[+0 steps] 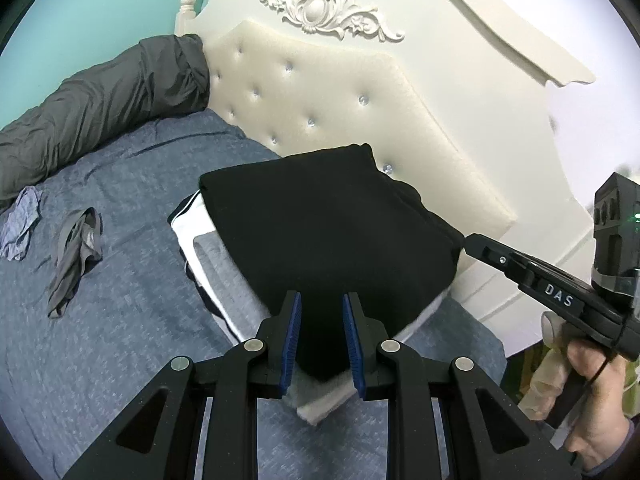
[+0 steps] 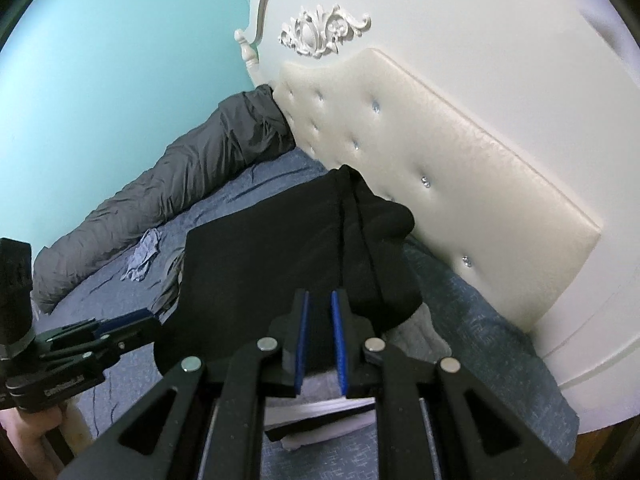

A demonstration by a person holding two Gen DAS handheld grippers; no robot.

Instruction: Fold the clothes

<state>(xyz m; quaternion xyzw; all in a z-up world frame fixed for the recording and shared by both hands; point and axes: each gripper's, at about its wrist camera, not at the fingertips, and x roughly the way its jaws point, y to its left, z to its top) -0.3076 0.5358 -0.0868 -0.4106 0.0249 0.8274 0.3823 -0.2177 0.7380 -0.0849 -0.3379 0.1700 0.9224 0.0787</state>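
Observation:
A folded black garment lies on top of a stack of folded white and grey clothes on the blue bed, next to the headboard. It also shows in the right wrist view. My left gripper hovers over the garment's near corner, jaws apart and empty. My right gripper is over the garment's near edge, jaws apart with a narrow gap and nothing between them. The right gripper also shows at the right of the left wrist view, its tip at the garment's right edge.
A crumpled grey garment and a light blue one lie loose on the blue bedsheet. A rolled grey duvet runs along the teal wall. The tufted cream headboard stands just behind the stack.

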